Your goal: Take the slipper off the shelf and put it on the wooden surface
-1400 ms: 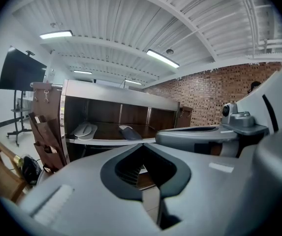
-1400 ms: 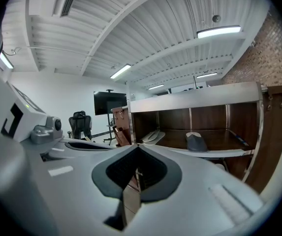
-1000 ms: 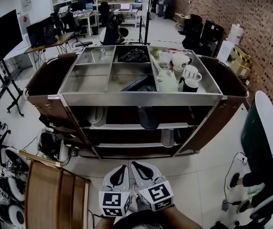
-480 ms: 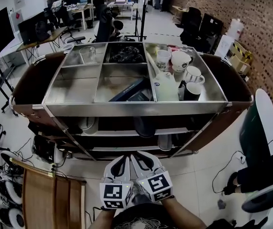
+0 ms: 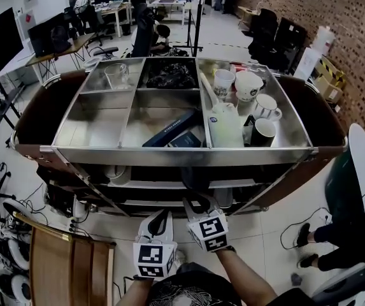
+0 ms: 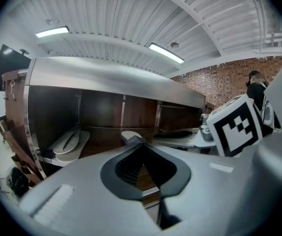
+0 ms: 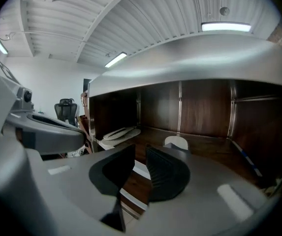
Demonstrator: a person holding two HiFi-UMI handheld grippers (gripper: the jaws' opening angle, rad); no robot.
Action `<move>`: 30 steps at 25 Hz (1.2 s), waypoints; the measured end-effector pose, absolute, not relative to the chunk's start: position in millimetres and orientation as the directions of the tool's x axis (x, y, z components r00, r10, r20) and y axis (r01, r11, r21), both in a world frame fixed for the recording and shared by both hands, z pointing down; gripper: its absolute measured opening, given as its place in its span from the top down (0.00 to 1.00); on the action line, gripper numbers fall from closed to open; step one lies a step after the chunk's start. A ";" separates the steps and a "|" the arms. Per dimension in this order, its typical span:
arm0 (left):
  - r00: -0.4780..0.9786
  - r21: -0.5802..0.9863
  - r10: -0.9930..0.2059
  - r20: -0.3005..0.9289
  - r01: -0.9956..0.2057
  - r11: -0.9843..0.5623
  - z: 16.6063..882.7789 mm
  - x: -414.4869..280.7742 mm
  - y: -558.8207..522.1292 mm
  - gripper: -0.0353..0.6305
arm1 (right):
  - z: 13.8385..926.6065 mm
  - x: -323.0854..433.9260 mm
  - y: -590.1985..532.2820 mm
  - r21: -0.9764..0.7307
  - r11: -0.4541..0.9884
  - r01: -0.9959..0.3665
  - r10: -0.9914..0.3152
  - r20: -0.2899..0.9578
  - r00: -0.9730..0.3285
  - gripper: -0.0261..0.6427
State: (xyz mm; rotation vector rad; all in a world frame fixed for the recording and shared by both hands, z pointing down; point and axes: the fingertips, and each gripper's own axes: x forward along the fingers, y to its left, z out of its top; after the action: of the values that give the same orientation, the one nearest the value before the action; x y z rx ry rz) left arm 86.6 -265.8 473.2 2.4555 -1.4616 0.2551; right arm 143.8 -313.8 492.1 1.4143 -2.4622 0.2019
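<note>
A slipper (image 5: 195, 178) lies on the cart's middle shelf with its toe over the front edge, mostly hidden under the steel top. Its pale toe (image 7: 176, 142) shows just beyond my right gripper (image 7: 141, 154), whose jaws are opening with nothing between them. In the head view the right gripper (image 5: 193, 203) reaches toward that shelf, close below the slipper. My left gripper (image 5: 163, 217) hangs back beside it, shut and empty, and also faces the pale toe (image 6: 130, 134). The wooden surface (image 5: 74, 266) is at the lower left on the floor side.
A pair of white slippers (image 6: 69, 142) lies at the shelf's left end. The cart's steel top tray (image 5: 182, 155) holds cups, a jug, books and a glass, and overhangs the shelves. Cables and gear crowd the floor at left; a person's feet (image 5: 303, 234) stand at right.
The view has come closer to the cart. My right gripper has moved forward toward the middle shelf, ahead of the left one, which has stayed about where it was.
</note>
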 end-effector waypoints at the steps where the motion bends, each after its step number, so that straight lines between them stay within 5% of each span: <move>1: 0.471 0.140 -0.832 0.292 -0.882 -0.450 474.6 86.2 -268.0 0.94 | 496.8 146.8 -320.9 0.038 0.503 -0.864 -0.822 0.329 -0.464 0.90; 11: 0.421 0.135 -0.852 0.311 -0.907 -0.399 479.5 80.3 -287.6 0.94 | 541.3 174.3 -384.0 0.059 0.455 -0.889 -0.816 0.428 -0.389 0.76; 22: 0.354 0.133 -0.878 0.321 -0.935 -0.329 483.6 68.2 -292.5 0.94 | 572.2 177.0 -417.6 0.062 0.437 -0.897 -0.789 0.505 -0.350 0.72; 30: 0.345 0.134 -0.879 0.330 -0.939 -0.318 485.6 65.9 -289.9 0.94 | 574.2 184.9 -419.4 0.114 0.416 -0.902 -0.789 0.537 -0.297 0.93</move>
State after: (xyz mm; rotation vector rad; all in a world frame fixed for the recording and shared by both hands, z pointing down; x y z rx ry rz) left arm 65.9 -289.9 485.6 2.3125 -1.6177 0.2828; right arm 184.9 -419.4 574.2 1.4301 -2.1549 0.2850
